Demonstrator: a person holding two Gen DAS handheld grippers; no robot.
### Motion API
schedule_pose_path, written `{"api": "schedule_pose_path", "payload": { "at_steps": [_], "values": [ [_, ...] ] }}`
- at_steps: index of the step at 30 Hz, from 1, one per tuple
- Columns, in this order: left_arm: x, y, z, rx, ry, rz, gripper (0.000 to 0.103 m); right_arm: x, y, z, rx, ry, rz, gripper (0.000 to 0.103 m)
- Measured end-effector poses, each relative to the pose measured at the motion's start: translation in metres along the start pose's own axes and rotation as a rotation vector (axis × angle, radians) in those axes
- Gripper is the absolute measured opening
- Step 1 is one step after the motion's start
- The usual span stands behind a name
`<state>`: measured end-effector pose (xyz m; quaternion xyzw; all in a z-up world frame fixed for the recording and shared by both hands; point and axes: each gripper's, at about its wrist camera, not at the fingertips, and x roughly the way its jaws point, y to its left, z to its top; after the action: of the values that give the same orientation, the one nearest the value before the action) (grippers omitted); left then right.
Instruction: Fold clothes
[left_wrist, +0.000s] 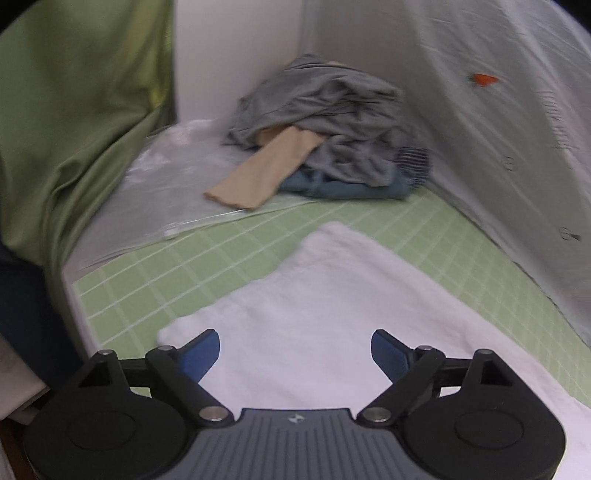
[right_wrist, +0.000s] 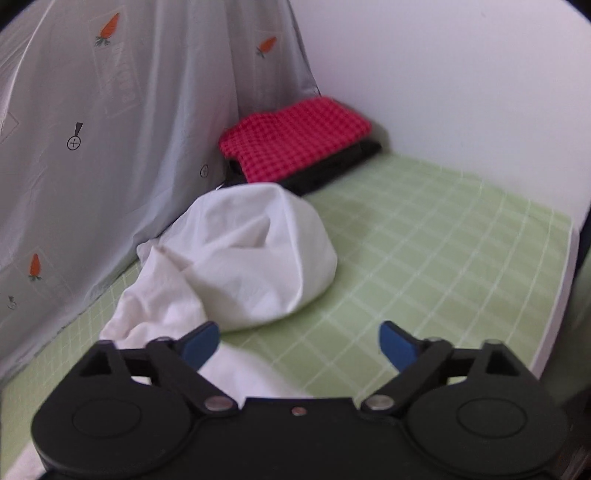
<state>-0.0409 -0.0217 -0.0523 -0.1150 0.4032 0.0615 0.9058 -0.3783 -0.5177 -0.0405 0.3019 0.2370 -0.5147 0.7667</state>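
I am working the white garment (left_wrist: 332, 306), a soft, fluffy cloth lying partly flattened on the green checked worktop (left_wrist: 166, 280), bunched into a rounded mound (right_wrist: 251, 258) toward its back edge. Both the left hand-held gripper (left_wrist: 295, 354) and the right hand-held gripper (right_wrist: 299, 343) are standing apart, holding nothing. I judge one fold is finished; next calls for regrasping an edge. A crumpled grey pile (left_wrist: 325, 110) is occupying the far corner.

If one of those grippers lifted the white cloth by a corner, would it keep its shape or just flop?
It would probably flop: the white cloth is bunched into soft rounded folds in the right view, so it seems limp. It looks thin and likely light. On the green checked mat a push would likely wrinkle it rather than slide it whole. Both grippers are open and hold nothing.
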Motion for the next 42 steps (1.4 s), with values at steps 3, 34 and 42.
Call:
{"api": "schedule_pose_path", "payload": {
  "at_steps": [3, 34, 42],
  "values": [
    [0.006, -0.028, -0.007, 0.029, 0.023, -0.035, 0.093, 0.019, 0.000, 0.012, -0.034, 0.004, -0.021, 0.100],
    [0.128, -0.157, -0.014, 0.130, 0.266, -0.101, 0.093, 0.250, 0.143, 0.119, -0.249, 0.245, 0.210, 0.020],
    [0.121, -0.152, -0.017, 0.105, 0.253, -0.129, 0.093, 0.188, 0.176, 0.052, -0.502, 0.344, 0.480, 0.010]
  ]
}}
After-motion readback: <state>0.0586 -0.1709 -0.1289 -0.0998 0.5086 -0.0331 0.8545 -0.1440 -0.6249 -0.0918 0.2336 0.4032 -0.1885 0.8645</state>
